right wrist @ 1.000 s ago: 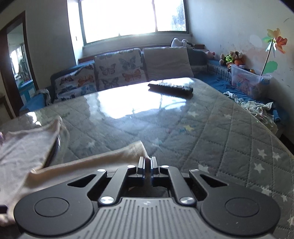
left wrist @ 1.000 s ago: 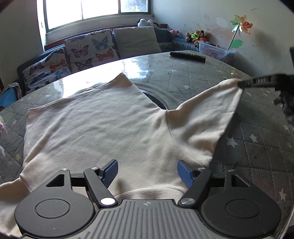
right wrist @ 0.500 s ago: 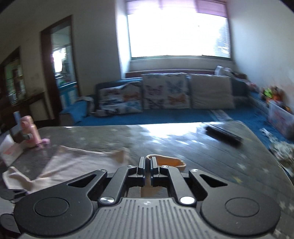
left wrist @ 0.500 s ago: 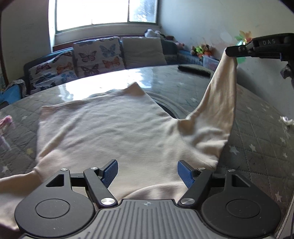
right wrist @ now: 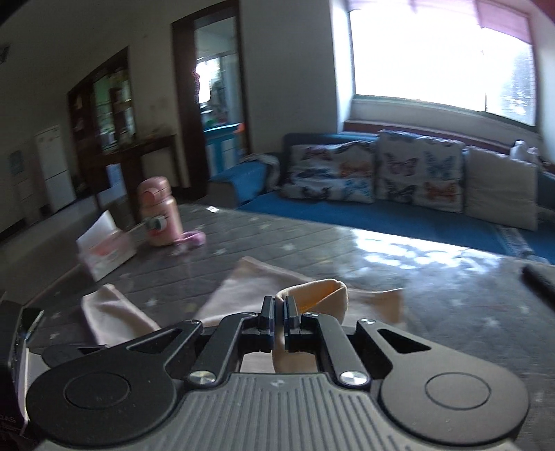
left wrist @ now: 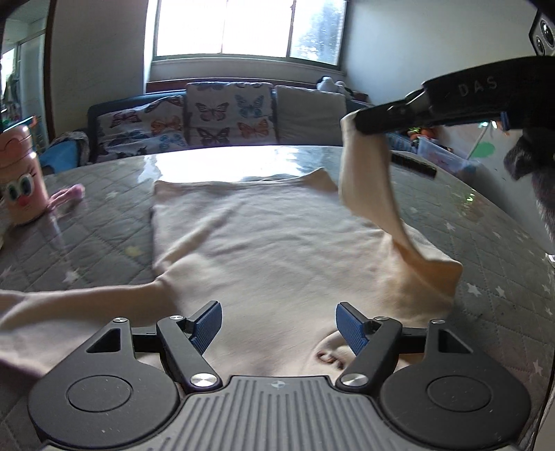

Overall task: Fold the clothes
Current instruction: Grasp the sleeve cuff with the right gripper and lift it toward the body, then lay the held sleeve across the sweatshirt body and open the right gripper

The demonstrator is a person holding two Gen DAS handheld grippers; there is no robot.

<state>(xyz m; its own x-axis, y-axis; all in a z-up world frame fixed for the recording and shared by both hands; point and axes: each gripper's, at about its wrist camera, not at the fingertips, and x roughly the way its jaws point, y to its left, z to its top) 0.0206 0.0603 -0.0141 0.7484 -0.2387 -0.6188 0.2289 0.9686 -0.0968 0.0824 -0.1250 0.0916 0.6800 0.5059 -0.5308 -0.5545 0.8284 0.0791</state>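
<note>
Lifting sleeve (left wrist: 367, 180), right tool (right wrist: 279, 305)

A pink bottle (left wrist: 21, 175) with a cartoon face is stood upright on the quilted grey desk (left wrist: 104, 222), at its left side, with a pink strap (left wrist: 67, 196) laid beside it. A tissue box (right wrist: 105, 246) is seen near the bottle. A dark remote control (left wrist: 412, 164) is laid on the far right. Butterfly-print cushions (left wrist: 229, 118) are propped along a blue sofa (right wrist: 399, 217) beneath the window (left wrist: 248, 27).

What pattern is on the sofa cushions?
Colourful butterflies on white cushions, clearest in the left wrist view.
</note>
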